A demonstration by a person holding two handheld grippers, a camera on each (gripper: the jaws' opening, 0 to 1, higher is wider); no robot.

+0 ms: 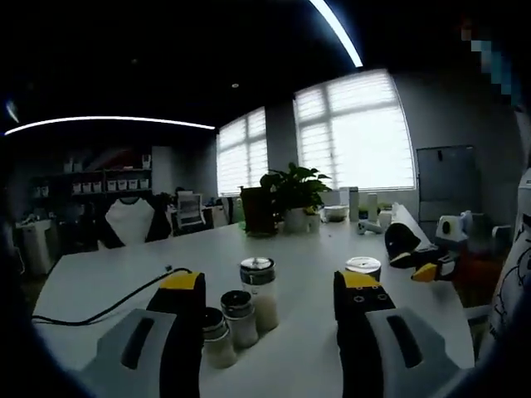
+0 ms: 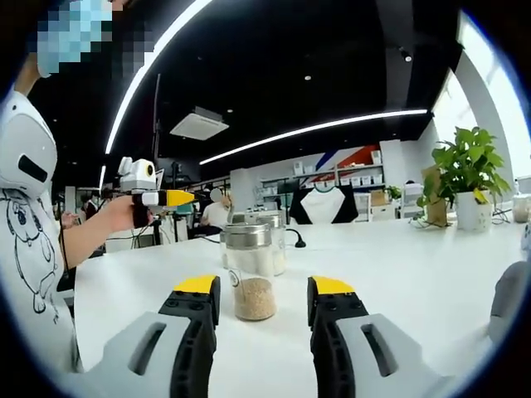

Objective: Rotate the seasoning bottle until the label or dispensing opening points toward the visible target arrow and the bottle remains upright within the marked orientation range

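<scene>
This looks like an office or lab workroom. A long white table [image 1: 315,249] runs down the middle of the frame, with a potted plant [image 1: 292,195] at its far end under big windows with blinds [image 1: 353,133]. Shelves of white boxes [image 1: 108,182] line the wall at left, office chairs [image 2: 322,205] sit behind the table, and strip lights [image 2: 319,128] cross the dark ceiling.
</scene>
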